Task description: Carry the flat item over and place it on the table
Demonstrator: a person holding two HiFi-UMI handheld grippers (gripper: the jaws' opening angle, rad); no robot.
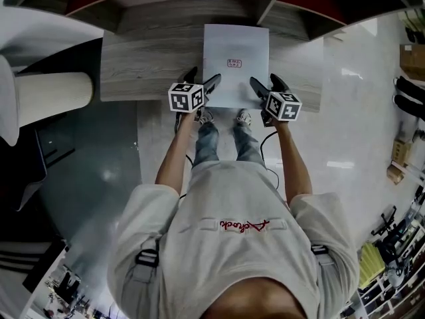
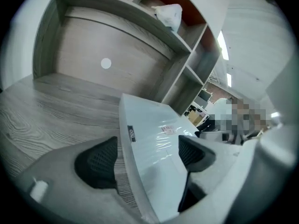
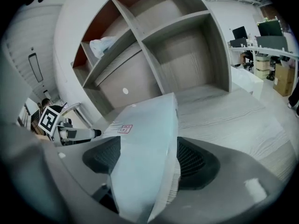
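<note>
The flat item is a thin white box (image 1: 236, 52) with a small red label. It lies on the grey wooden table (image 1: 146, 65), its near edge just past the table's front edge. My left gripper (image 1: 204, 78) is at its near left corner and my right gripper (image 1: 267, 84) at its near right corner. In the left gripper view the box (image 2: 154, 125) runs between the jaws, and a strip of table shows between the lower pad (image 2: 98, 162) and the box. The right gripper view shows the box (image 3: 149, 120) with a similar gap at one pad (image 3: 196, 164). Neither gripper presses on it.
A shelf unit (image 2: 177, 41) with open cubbies rises behind the table, and a white bag (image 3: 100, 45) lies in one. A pale cylinder (image 1: 53, 92) stands at the left. Cartons (image 1: 412, 58) and clutter line the right wall. The person's feet (image 1: 206, 116) are at the table's front.
</note>
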